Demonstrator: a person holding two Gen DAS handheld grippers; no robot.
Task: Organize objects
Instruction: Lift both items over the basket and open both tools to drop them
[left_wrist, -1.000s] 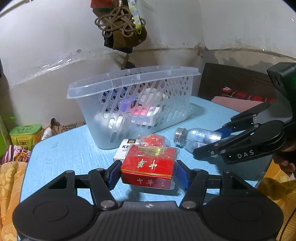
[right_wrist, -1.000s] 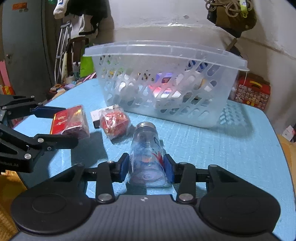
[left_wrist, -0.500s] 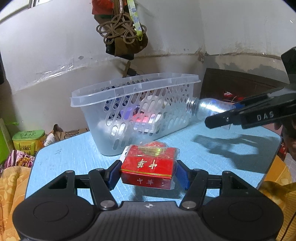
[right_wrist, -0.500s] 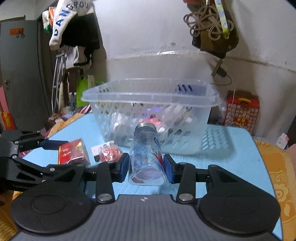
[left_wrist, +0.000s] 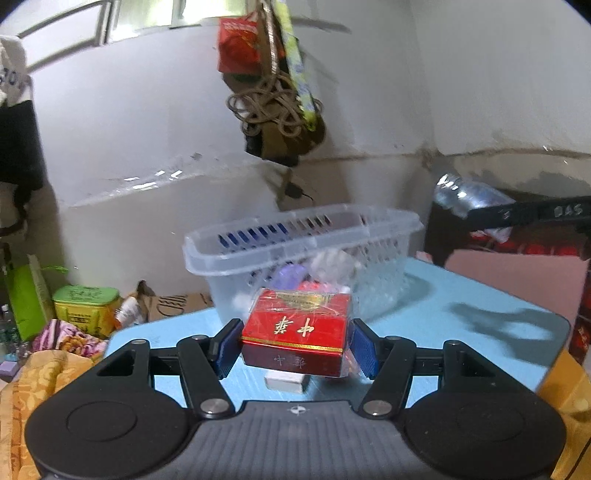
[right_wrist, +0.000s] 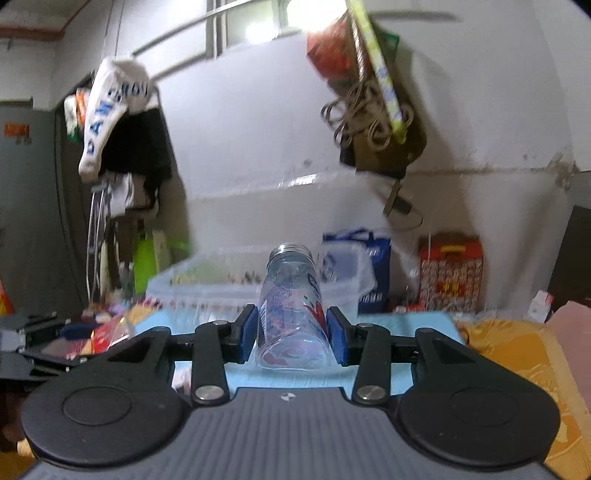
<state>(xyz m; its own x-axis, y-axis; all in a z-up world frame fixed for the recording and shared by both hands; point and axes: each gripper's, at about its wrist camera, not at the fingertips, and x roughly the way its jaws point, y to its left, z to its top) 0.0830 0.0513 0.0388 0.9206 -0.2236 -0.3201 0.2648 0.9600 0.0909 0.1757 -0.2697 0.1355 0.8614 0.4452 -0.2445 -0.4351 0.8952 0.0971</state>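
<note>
Left claw (left_wrist: 295, 345) grips red box (left_wrist: 297, 328); right claw (right_wrist: 291, 334) grips clear bottle (right_wrist: 291, 306). Slotted basket (left_wrist: 295, 243) holds blurred purple, white items.

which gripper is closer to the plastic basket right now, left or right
Probably left, though it's close. The left gripper, shut on the red box, sits just before the basket. The right gripper, holding the bottle, hangs higher beside it.
</note>
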